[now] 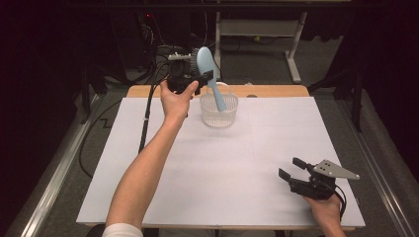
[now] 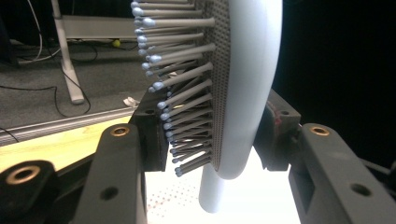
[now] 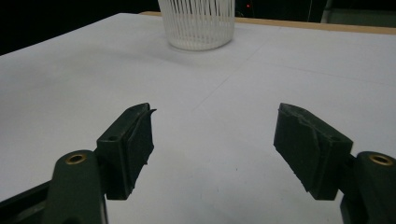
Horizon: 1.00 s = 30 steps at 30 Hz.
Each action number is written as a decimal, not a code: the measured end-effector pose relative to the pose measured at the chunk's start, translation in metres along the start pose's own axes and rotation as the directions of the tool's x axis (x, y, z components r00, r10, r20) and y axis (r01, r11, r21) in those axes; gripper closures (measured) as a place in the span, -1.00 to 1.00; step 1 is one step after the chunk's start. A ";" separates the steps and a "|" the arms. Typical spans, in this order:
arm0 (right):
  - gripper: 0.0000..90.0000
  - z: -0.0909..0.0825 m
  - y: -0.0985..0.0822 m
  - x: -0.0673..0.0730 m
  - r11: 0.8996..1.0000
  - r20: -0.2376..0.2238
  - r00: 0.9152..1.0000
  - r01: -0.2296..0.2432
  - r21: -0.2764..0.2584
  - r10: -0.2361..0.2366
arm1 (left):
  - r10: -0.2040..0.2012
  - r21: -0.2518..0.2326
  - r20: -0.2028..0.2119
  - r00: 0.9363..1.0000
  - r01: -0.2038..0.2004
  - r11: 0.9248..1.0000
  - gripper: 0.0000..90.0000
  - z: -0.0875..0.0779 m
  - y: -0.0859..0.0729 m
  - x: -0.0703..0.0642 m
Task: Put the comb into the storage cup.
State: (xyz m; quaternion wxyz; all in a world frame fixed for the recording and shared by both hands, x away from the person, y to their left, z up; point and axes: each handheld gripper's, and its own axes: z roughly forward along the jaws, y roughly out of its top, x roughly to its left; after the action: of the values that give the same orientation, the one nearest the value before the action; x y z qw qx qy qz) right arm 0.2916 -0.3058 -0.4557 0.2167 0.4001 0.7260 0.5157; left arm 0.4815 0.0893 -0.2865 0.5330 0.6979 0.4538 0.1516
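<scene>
Left gripper [image 1: 206, 76] is what I am working with now, its jaws clamping the head of the pale blue hairbrush [image 1: 210, 74], one pad on the smooth back and the other against the bristle side. I am holding it up near the far edge of the table with the handle hanging down into the basket [image 1: 219, 109], which looks to me like lining it up for a drop inside. In the left gripper view the brush [image 2: 247, 88] is showing a glossy curved plastic back, a dotted grey cushion and stiff ball-tipped pins. That clear basket [image 3: 198, 23] is ribbed with thin vertical slats. Right gripper [image 1: 291, 169] is resting over the white sheet [image 1: 232, 168], jaws apart on nothing, well away from the work
</scene>
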 end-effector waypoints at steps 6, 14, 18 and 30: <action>-0.36 0.000 0.000 -0.001 1.000 -0.001 1.000 0.001 -0.003 -0.002 | -0.002 0.000 -0.027 1.000 0.002 1.000 0.19 0.009 0.000 0.002; -0.36 0.000 0.000 0.000 1.000 -0.002 1.000 -0.002 -0.001 0.002 | -0.005 0.010 -0.042 0.999 0.006 1.000 0.19 0.021 -0.005 0.004; -0.36 0.000 0.000 -0.001 1.000 -0.005 1.000 -0.001 -0.004 0.001 | -0.008 0.023 -0.051 0.999 0.009 1.000 0.19 0.029 -0.008 0.005; -0.36 0.000 0.000 0.000 1.000 -0.006 1.000 -0.002 -0.005 0.002 | 0.012 0.063 -0.050 0.999 -0.008 0.998 0.18 0.046 -0.019 0.000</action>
State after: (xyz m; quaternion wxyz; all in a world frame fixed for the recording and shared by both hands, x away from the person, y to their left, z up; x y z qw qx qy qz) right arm 0.2917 -0.3061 -0.4557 0.2152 0.3987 0.7249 0.5189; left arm 0.5049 0.0621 -0.3206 0.4983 0.7126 0.4681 0.1574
